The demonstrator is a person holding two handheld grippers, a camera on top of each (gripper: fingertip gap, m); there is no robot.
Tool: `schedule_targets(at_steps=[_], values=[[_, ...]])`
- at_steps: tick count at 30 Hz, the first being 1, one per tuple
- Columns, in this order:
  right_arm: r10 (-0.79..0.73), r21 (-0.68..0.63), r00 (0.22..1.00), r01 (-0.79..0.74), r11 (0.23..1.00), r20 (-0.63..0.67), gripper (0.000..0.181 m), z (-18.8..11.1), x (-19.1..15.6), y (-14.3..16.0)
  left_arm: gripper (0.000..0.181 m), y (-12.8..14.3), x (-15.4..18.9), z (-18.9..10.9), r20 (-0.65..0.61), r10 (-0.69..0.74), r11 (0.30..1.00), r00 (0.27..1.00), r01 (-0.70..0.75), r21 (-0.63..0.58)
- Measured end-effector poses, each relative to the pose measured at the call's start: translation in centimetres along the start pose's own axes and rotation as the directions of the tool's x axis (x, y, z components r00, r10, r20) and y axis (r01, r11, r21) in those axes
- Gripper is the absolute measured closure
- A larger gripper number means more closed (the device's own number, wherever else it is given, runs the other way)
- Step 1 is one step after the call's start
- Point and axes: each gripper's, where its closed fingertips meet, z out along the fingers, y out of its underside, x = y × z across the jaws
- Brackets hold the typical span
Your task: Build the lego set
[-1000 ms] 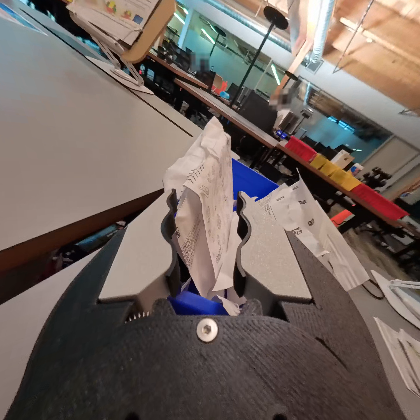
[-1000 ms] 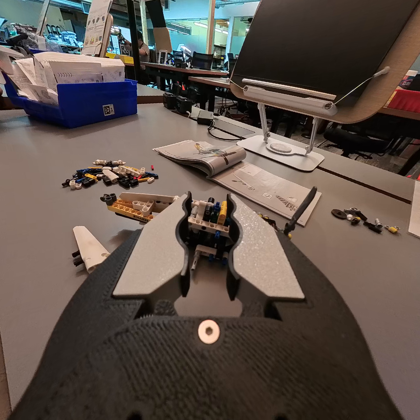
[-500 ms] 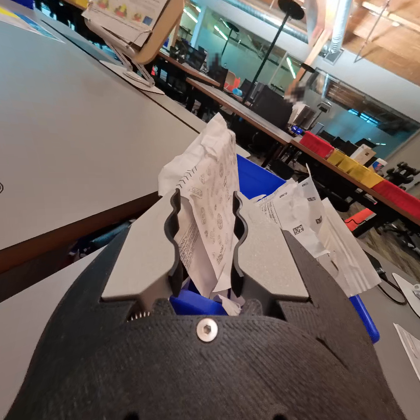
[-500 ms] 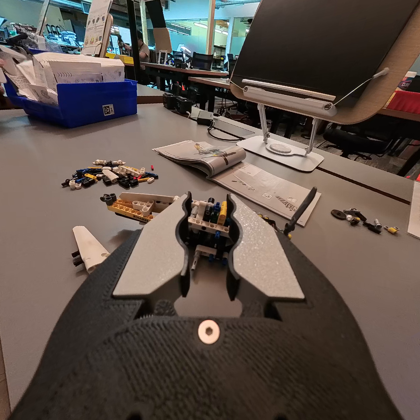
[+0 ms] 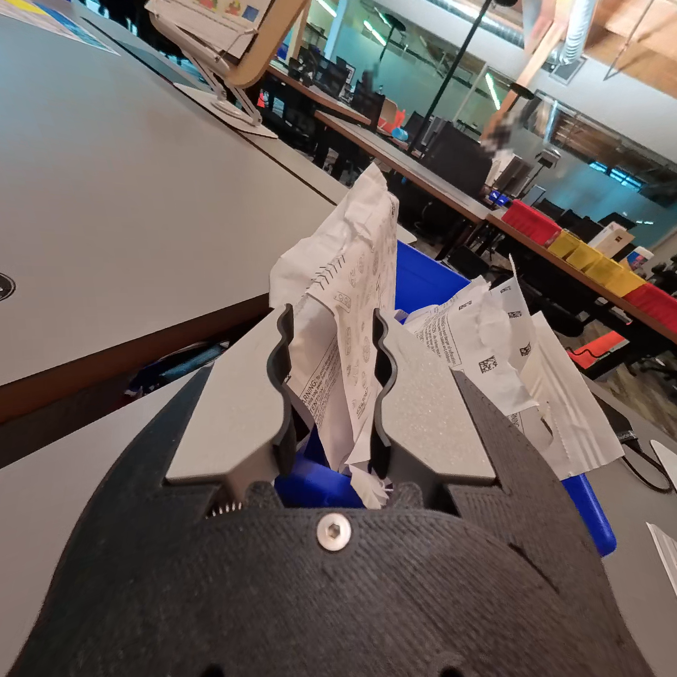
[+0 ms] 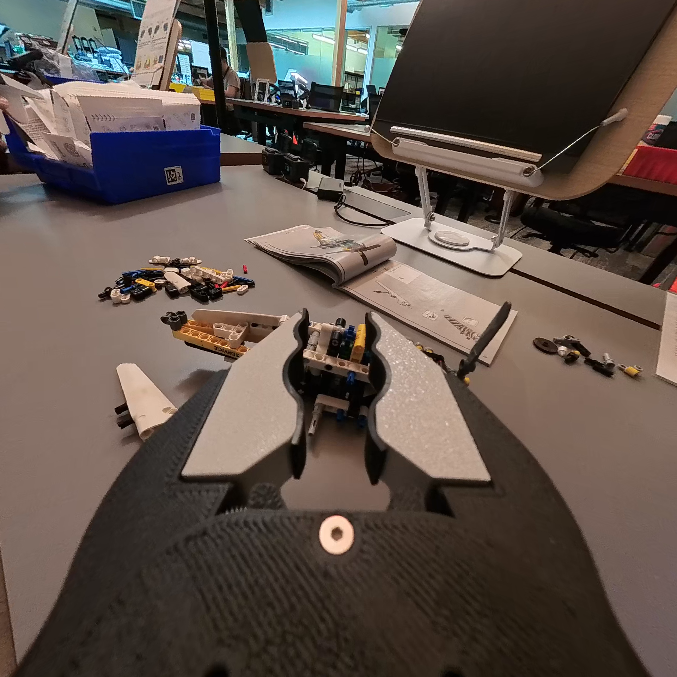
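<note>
Left gripper (image 5: 332,329): my jaws stand part-open around a white paper bag (image 5: 344,311) rising from the blue bin (image 5: 421,282); grip unclear.
Right gripper (image 6: 335,331): I have it closed on the lego model (image 6: 337,351).
Loose parts (image 6: 176,280): between model and bin.

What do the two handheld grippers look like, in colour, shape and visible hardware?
Both look alike. The left gripper and the right gripper each have a wide black body with a ribbed, woven-looking printed texture and one silver hex screw at its centre. Each carries two grey, wedge-shaped fingers with a slightly sparkly surface and wavy black inner pads. A small metal spring shows beside the left gripper's finger base. No cables or sleeves are visible.
</note>
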Motion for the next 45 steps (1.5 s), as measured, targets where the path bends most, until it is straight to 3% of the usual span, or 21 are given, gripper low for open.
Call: schedule_targets(at_steps=[17, 27, 33, 39, 45], values=[[-0.004, -0.003, 1.0, 0.004, 1.0, 0.001, 0.153, 0.0, -0.1, 0.0, 0.151, -1.1, 3.1, -0.4, -0.144, 0.065, 0.995, 0.987, -0.053, 0.08], [-0.01, -0.01, 1.0, 0.01, 1.0, 0.001, 0.152, 0.1, -0.1, 0.1, 0.152, 0.3, 4.8, 0.1, -0.202, 0.124, 0.992, 0.971, -0.122, 0.021], [-0.011, -0.008, 1.0, 0.011, 1.0, 0.001, 0.153, 0.1, -0.1, 0.1, 0.179, 0.5, 5.3, 0.0, -0.19, 0.204, 0.979, 0.96, -0.203, 0.026], [-0.011, -0.005, 1.0, 0.011, 1.0, 0.0, 0.153, 0.1, -0.1, 0.0, 0.181, -2.9, 5.4, -1.9, -0.181, 0.216, 0.967, 0.96, -0.184, 0.177], [-0.012, -0.005, 1.0, 0.012, 1.0, 0.001, 0.152, 0.1, -0.2, 0.0, 0.181, -8.8, 4.5, -6.8, -0.35, 0.039, 0.933, 0.936, 0.091, 0.348]])
